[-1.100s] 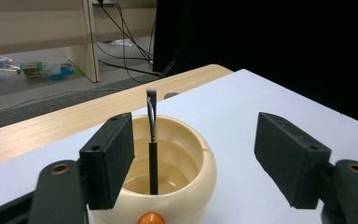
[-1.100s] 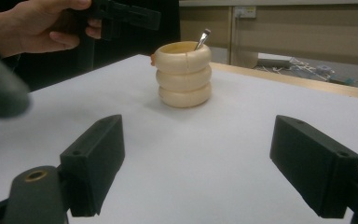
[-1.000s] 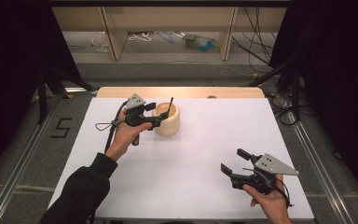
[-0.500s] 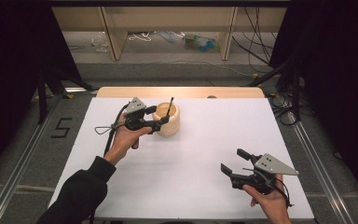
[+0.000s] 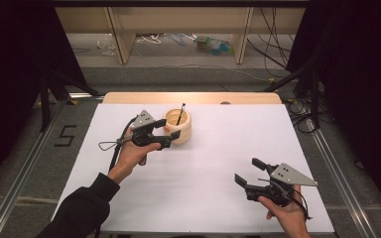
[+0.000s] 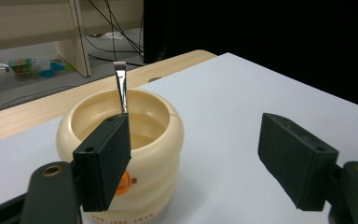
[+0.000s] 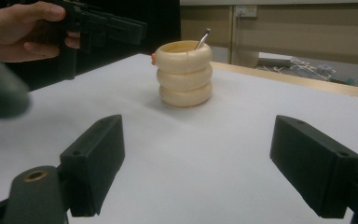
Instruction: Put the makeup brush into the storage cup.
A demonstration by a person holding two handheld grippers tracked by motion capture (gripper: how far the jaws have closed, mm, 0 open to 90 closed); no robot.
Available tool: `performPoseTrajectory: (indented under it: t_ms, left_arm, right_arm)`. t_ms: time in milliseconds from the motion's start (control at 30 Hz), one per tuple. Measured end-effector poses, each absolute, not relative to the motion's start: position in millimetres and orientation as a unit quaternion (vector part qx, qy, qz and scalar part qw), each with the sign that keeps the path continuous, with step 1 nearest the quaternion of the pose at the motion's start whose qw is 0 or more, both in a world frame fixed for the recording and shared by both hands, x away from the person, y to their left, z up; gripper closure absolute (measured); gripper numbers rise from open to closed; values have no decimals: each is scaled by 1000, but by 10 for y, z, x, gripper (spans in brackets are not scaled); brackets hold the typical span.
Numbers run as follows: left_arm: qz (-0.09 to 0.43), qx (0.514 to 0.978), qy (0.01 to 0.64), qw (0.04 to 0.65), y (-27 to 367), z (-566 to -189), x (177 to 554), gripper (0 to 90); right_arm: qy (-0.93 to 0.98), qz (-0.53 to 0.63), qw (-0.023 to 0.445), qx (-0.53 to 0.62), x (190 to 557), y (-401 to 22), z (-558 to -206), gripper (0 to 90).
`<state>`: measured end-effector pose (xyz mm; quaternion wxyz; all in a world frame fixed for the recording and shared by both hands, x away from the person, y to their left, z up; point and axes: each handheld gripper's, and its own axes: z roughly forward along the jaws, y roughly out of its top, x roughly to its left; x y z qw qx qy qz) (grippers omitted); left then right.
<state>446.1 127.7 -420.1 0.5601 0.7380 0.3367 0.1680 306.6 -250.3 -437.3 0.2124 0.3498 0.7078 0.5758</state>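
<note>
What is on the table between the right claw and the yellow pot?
Nothing: in the high view only bare white table lies between the right claw and the pot.

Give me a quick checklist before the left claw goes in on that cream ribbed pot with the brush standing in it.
1. Left claw open: ok, jaws wide apart.
2. Nothing in the left claw: ok, jaws bare.
3. Cream ribbed pot upright on the white table: ok.
4. Thin metal-tipped brush handle within reach: ok, it leans on the pot's rim, above the left claw's jaw.
5. Right claw out of the way: ok, open, near the table's front edge.
6. Pot's contents: cannot tell.
</note>
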Motion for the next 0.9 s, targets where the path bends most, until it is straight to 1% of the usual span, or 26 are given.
performPoseTrajectory:
  t_ms: [433, 500, 900]
  left_arm:
    - [168, 736, 333, 564, 1357, -4275, 4284, 253]
    - [168, 736, 335, 564, 1386, -4297, 4239, 252]
    - [168, 734, 329, 570, 1522, -4355, 3979, 244]
  right_arm:
    - [708, 576, 212, 350, 3065, -2498, -4374, 189]
    - [711, 569, 217, 352, 3061, -2505, -4369, 189]
    - [713, 569, 212, 351, 3063, -2496, -4370, 189]
